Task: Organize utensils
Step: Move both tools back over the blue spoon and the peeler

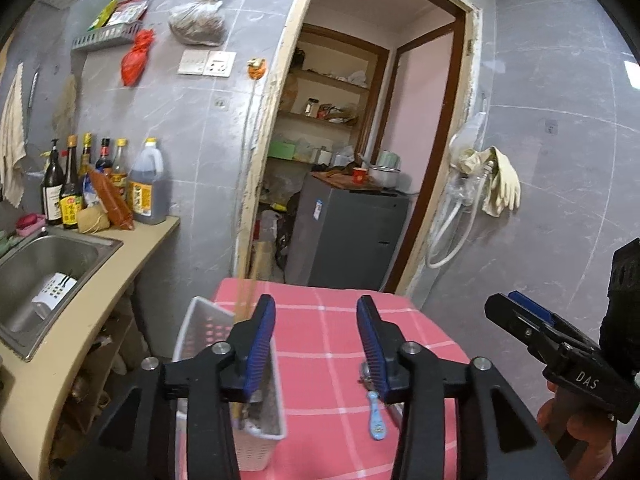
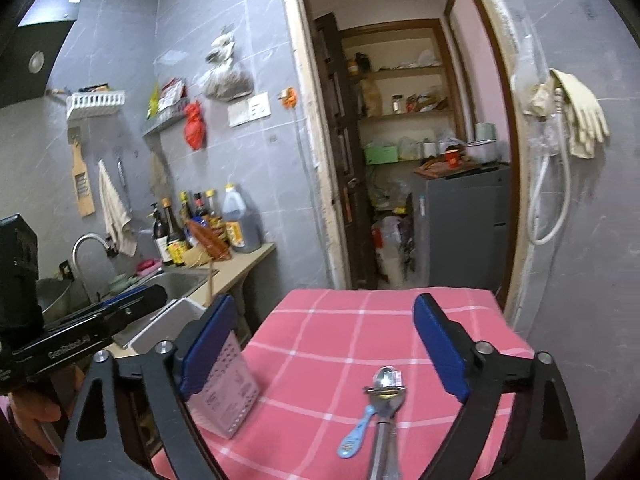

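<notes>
On the pink checked tablecloth (image 2: pixel 320 344), the white perforated utensil holder (image 2: pixel 228 392) stands at the near left edge with chopsticks (image 1: pixel 244 304) already upright inside, and both grippers hang above it empty. The left gripper (image 1: pixel 316 320) is part open beside the holder; the right gripper (image 2: pixel 324 340) is spread wide. The metal spoon (image 2: pixel 386 400) and small blue spoon (image 2: pixel 356 432) lie touching at near right, so I would lower the right gripper squarely over one handle only.

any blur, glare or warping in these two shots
Left wrist view: the chopsticks in the white holder smear into a streak, and the doorframe bows from the fisheye. Right wrist view: glare whitens the metal spoon bowl; corners are vignetted black.
</notes>
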Demonstrator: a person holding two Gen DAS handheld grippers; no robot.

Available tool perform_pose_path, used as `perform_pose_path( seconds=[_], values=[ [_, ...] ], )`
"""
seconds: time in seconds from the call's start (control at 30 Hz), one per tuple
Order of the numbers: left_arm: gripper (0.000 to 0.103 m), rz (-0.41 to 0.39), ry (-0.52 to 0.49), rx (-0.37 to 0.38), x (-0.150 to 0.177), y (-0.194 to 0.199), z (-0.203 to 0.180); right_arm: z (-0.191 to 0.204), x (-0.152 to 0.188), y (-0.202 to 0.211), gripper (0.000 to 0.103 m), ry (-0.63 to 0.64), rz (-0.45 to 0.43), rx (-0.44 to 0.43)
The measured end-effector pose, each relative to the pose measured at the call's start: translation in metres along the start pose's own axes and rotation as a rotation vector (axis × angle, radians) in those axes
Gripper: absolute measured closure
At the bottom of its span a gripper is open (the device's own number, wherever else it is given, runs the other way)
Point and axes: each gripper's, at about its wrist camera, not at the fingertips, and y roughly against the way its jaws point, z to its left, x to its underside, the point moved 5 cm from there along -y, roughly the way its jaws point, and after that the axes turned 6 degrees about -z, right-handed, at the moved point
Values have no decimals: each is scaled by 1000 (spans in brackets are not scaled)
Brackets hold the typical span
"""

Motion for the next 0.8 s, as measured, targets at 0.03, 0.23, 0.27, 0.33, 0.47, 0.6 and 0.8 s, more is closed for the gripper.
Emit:
perform_pose_path(
  seconds=[0.03,0.23,0.27,0.33,0.47,0.6,0.8],
  values=[
    [54,-4,-6,6,0,0,-6,-6,-2,3,8,-2,-9,11],
    [29,-13,-27,28,2,-5,-38,-40,-5,18,1,-15,-32,65],
    [25,-18,-25,32,3,-6,-43,-47,-5,20,1,-18,-34,75],
    [20,-23,-23,39,5,-9,-51,-57,-4,23,1,-19,-35,90],
    [7,-18,-19,43,11,-19,-67,-79,-2,27,1,-25,-33,120],
    [1,-11,-15,39,20,-29,-80,-100,2,29,1,-30,-27,142],
    [1,26,-19,27,44,-45,-89,-124,16,25,1,-31,-8,146]
  ],
)
